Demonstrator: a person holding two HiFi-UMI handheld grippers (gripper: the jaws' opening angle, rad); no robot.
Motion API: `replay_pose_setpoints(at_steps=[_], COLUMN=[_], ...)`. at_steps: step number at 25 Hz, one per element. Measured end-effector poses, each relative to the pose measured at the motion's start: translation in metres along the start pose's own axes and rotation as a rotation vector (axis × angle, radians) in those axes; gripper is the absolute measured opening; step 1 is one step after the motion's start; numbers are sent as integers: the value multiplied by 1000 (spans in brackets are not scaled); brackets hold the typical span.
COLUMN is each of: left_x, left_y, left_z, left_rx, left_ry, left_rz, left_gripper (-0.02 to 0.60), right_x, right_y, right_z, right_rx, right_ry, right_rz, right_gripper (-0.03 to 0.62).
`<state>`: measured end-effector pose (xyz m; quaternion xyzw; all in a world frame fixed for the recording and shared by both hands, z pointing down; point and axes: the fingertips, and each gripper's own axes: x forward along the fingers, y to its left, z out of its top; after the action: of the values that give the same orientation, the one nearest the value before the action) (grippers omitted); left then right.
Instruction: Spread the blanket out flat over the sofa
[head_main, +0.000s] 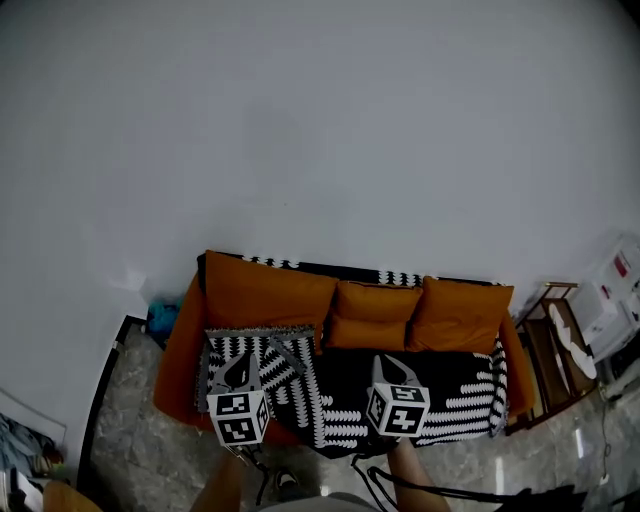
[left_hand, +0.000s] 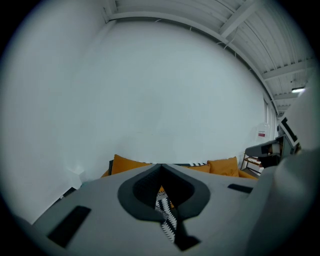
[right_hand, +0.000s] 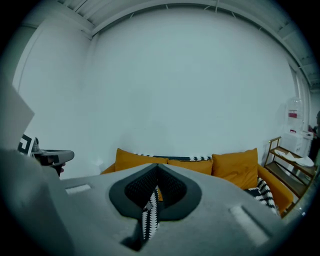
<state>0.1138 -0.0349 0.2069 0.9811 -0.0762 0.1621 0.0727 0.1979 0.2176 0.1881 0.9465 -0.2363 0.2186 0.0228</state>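
Pinching blanket (head_main: 335, 405) edge, left gripper (head_main: 241, 368), right gripper (head_main: 396, 368), above orange sofa (head_main: 180, 350)

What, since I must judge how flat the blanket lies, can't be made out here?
- Head view: blanket near edge, partly hidden behind left gripper, right gripper and the person's arms.
- Head view: blanket behind the cushions, which cover it.
- Both gripper views: sofa seat, blocked by each gripper's own body.
- Head view: side shelf contents, too small.

Black-and-white patterned blanket (head_main: 440, 395) draped across orange sofa (head_main: 180, 350).
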Motion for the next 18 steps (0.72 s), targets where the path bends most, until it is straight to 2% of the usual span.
replay_pose_setpoints(at_steps=[7,13,18], left_x=[34,59,79], left_y=[2,1,-4], left_z=[-11,-17,-7], left_rx=[-3,-28,-13], left_ry=[56,81,88], left_rz=[2,47,62], left_gripper=[5,5,5], right_x=[35,75,102], right_y=[-10,-12,-18], right_z=[-7,8,16], right_rx=[6,-12,-26], right_ry=[59,61,77], right_rz=[-19,37,68], right_gripper=[5,5,5])
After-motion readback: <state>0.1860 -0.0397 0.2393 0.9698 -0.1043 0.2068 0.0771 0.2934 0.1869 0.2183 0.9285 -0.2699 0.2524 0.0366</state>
